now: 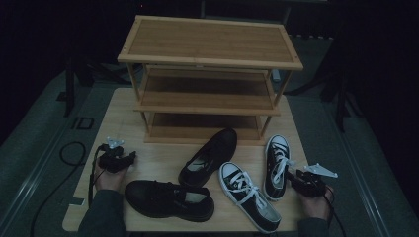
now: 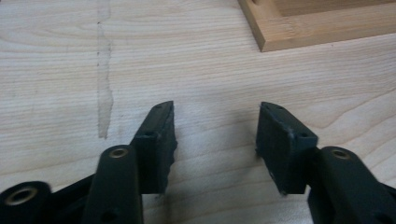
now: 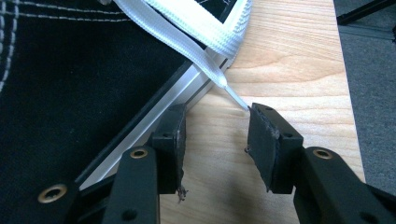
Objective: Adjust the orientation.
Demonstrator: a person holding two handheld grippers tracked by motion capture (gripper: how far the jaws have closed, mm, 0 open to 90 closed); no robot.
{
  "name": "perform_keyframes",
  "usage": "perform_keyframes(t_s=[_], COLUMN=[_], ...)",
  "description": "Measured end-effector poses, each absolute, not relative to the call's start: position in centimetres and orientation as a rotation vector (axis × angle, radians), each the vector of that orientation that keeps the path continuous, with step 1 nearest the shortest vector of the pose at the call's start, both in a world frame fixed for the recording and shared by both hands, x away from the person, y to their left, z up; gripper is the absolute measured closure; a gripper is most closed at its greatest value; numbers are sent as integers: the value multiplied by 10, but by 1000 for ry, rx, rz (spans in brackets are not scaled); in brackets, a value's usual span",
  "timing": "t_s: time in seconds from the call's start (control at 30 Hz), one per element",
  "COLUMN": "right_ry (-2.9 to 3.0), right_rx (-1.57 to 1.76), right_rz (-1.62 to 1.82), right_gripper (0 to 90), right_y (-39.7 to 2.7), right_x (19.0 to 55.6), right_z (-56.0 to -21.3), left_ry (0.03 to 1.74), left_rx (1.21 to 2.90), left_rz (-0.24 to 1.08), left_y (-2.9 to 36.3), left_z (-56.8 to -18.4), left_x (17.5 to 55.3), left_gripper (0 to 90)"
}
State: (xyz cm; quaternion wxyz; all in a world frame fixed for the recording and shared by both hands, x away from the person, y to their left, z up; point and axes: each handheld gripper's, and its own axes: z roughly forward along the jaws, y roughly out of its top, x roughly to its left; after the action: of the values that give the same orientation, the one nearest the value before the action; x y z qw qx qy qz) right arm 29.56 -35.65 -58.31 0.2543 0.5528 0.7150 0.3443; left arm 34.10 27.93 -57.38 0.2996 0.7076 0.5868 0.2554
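Touching right gripper: sneaker lace

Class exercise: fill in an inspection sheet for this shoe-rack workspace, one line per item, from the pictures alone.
Surface: pale wooden table, faint streak in the left gripper view.
Job's things: two black leather shoes, two black-and-white sneakers, three-tier wooden rack with bare shelves.
Clutter: nothing seen.
Grippers: left gripper open over bare wood; right gripper open beside a sneaker, lace tip at one jaw.
Cables: one looped on the floor at left.
Surroundings: dark; grey floor.
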Motion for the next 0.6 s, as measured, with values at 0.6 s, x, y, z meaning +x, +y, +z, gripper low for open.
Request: perform_keyframes(t_s=[0.6], right_ry=[1943], right_rx=[1502], right_rz=[936], right_gripper=[540], right_y=[-358], right_x=[296], right_z=[-583], left_ry=[1516], left_rx=[1933], left_rz=[645], left_y=[282], left_z=[-562], left_x=[332], left_gripper=[529])
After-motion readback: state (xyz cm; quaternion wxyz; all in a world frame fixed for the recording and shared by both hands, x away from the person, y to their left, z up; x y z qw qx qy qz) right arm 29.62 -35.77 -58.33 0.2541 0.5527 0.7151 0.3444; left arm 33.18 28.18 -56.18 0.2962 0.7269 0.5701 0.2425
